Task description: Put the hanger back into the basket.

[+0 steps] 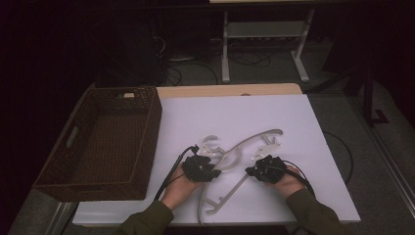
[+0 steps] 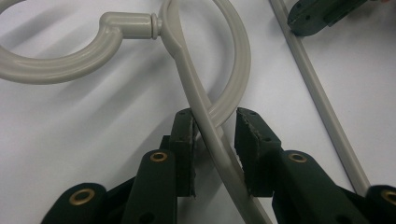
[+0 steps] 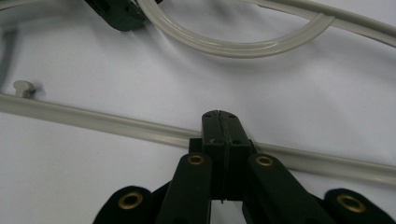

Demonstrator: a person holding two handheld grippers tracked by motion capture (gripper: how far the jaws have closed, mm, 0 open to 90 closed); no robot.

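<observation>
Both sleeves are olive green and reach to the wrists. Each hand carries black tongs: the left tongs and the right tongs have chunky dark bodies, and a black cable trails from each. Close up, the jaws are matte black bars with brass-coloured rivets at the pivots, small screw holes near the tips, and rough grey pads lining their inner faces.

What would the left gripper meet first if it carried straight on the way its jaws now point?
The left gripper already has the hanger's arm between its jaws. Straight ahead, it would probably meet the curved loop first, then the hook's collar; depth is unclear.
</observation>
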